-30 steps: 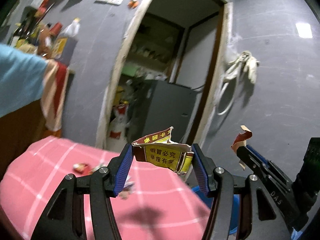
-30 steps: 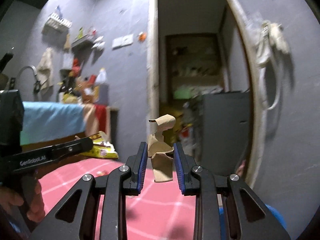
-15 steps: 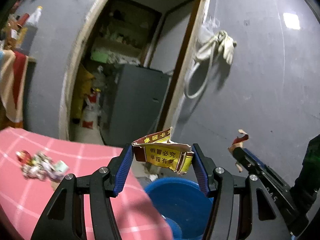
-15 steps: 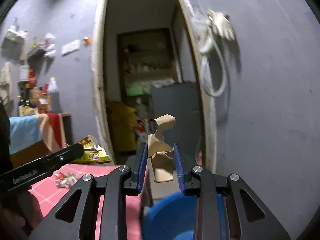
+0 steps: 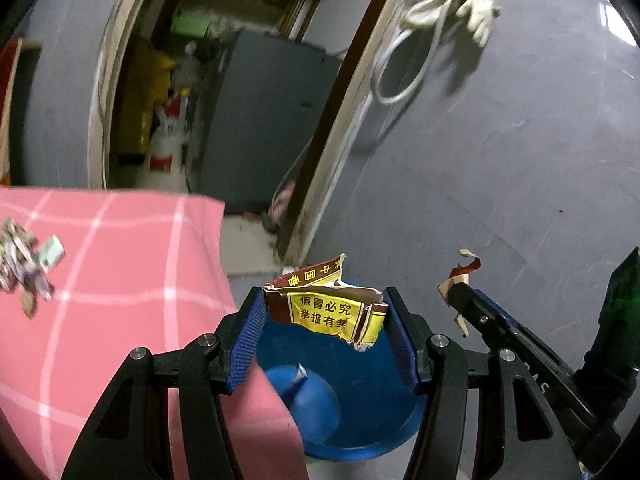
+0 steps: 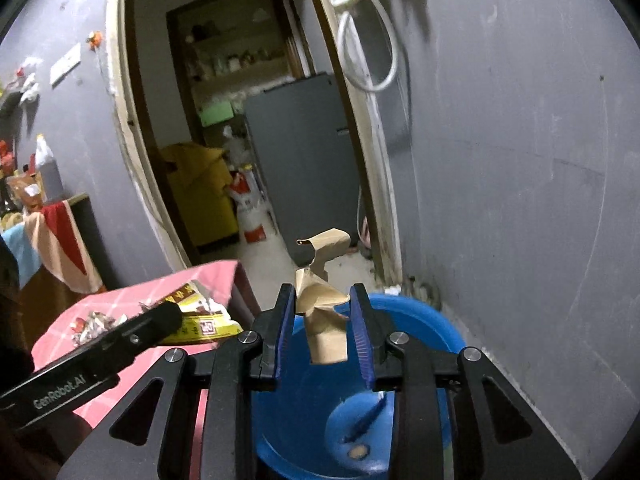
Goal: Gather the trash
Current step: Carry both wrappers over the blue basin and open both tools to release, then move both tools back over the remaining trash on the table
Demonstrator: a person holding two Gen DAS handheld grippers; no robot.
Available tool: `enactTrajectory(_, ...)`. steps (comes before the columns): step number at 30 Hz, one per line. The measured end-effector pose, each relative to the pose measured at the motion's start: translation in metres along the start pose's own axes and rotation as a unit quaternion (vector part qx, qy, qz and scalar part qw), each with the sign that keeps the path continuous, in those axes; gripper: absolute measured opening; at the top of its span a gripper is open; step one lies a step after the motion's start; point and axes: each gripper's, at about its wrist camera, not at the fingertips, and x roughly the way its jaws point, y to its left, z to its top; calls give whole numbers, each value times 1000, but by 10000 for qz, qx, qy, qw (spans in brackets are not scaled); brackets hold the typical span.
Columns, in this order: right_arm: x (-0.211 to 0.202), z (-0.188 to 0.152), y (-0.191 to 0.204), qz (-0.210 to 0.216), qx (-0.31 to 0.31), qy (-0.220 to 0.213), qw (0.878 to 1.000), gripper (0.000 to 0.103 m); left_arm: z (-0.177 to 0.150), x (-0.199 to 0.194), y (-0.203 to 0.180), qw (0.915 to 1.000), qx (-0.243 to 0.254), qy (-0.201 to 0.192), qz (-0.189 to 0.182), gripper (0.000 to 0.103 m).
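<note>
My left gripper (image 5: 326,326) is shut on a torn red and yellow wrapper (image 5: 326,310) with Chinese print, held above a blue basin (image 5: 356,396) on the floor. My right gripper (image 6: 324,330) is shut on a crumpled brown paper scrap (image 6: 322,312), also above the blue basin (image 6: 416,328). The right gripper shows at the right of the left wrist view (image 5: 452,296). The left gripper with its wrapper shows at the left of the right wrist view (image 6: 168,316). Several small wrappers (image 5: 24,256) lie on the pink checked table (image 5: 104,280).
The table's right corner (image 5: 216,208) hangs next to the basin. A grey wall (image 5: 500,140) stands behind the basin, with a white hose and glove (image 5: 444,8) hung on it. An open doorway (image 6: 240,120) shows a grey fridge (image 6: 304,152) and a yellow bag (image 6: 204,188).
Both grippers have swung right and tilted down, from over the pink table to above the blue basin. Each keeps hold of its scrap.
</note>
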Motion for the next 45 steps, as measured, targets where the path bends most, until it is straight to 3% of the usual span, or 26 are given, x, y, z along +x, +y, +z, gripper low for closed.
enactTrajectory(7,15,-6,-8,-15,165,359,9992,29,-5,21,8,9984,-272,492,12,53)
enactTrajectory(10,18,-7,-8,-21,198,419,9989,35,-5,25,11,9973,-381,620,-9,54)
enactTrajectory(21,17,-2,-9,-41,219,351,9991,46,-2,20,21,9966,-508,645,-2,59)
enactTrajectory(26,12,-1,-7,2,210,144,9997,51,4,5,27,9981,-465,387,64,59)
enactTrajectory(28,9,0,-5,34,190,31,9998,55,7,-5,29,9990,-384,191,122,64)
enactTrajectory(30,5,1,-3,85,176,-113,9997,69,9,-18,32,9992,-340,-86,183,72)
enactTrajectory(38,-14,8,19,445,-30,-841,9955,87,18,-62,45,9955,83,-815,479,76)
enactTrajectory(39,-15,8,22,488,-67,-915,9946,89,20,-67,47,9945,119,-901,518,78)
enactTrajectory(41,-19,8,31,585,-167,-1100,9921,95,18,-77,52,9927,145,-1031,607,96)
enactTrajectory(43,-22,8,40,675,-245,-1264,9894,102,17,-89,59,9891,101,-1276,727,99)
enactTrajectory(45,-26,8,50,805,-328,-1456,9855,103,17,-100,67,9872,86,-1413,733,99)
